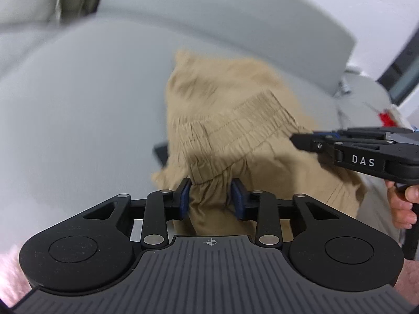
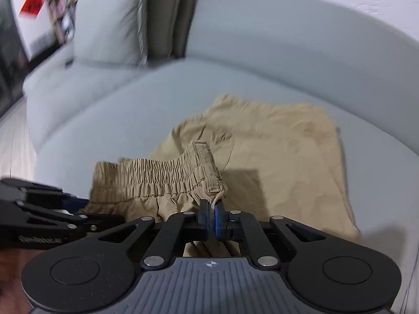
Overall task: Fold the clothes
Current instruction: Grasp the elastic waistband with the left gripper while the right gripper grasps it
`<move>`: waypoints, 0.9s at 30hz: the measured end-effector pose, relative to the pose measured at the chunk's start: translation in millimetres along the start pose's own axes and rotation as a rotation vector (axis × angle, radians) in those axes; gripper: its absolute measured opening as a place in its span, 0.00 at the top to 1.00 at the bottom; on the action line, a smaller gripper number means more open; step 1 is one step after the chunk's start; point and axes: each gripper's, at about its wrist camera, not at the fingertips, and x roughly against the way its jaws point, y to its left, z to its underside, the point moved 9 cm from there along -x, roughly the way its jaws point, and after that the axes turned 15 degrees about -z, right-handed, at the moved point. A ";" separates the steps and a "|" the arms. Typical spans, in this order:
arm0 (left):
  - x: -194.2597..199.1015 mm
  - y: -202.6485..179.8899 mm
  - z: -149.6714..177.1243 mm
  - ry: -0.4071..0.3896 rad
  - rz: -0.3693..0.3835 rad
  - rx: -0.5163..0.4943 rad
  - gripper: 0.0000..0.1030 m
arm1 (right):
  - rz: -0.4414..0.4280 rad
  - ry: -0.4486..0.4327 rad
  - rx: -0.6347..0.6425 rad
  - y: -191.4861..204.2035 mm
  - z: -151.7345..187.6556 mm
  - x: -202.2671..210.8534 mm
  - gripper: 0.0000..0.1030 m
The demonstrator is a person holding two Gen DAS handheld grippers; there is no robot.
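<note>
Tan shorts (image 1: 230,120) with an elastic waistband lie on a light grey sofa seat (image 1: 78,110). My left gripper (image 1: 210,196) has the waistband bunched between its blue-padded fingers, which stand partly apart around the cloth. My right gripper (image 2: 211,209) is shut tight on the other waistband corner, beside a belt loop (image 2: 207,167). The waistband is lifted; the legs of the shorts (image 2: 282,157) lie flat on the seat. Each gripper shows in the other's view: the right one (image 1: 296,140) at the right, the left one (image 2: 86,204) at the left.
The sofa backrest (image 2: 288,39) curves behind the shorts. Grey cushions (image 2: 110,21) stand at the back left. A dark flat object (image 1: 161,153) peeks from under the shorts. Something pink and fluffy (image 1: 10,269) is at the lower left. A red item (image 1: 385,117) lies at the far right.
</note>
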 end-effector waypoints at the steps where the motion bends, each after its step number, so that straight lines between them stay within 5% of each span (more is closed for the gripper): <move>1: 7.0 -4.9 -4.7 -0.034 0.009 -0.018 0.72 | 0.015 -0.035 -0.036 -0.4 0.6 15.2 0.96; 8: 10.1 -45.1 -32.4 -0.104 0.052 -0.136 0.73 | 0.156 -0.182 -0.208 -15.4 17.2 76.8 0.96; 15: -37.7 -54.2 -45.3 -0.083 -0.054 -0.190 0.76 | 0.233 -0.196 -0.230 -46.1 9.2 39.6 0.96; 22: -76.7 -37.6 -39.3 -0.051 -0.164 -0.171 0.72 | 0.274 -0.068 -0.190 -76.1 10.9 -22.0 0.94; 25: -82.9 -32.4 -41.7 -0.041 -0.185 -0.158 0.64 | 0.270 0.035 -0.157 -83.4 15.8 -37.1 0.89; 27: -70.5 -27.9 -48.9 -0.054 -0.170 -0.124 0.64 | 0.263 -0.001 -0.160 -80.1 6.0 -17.8 0.75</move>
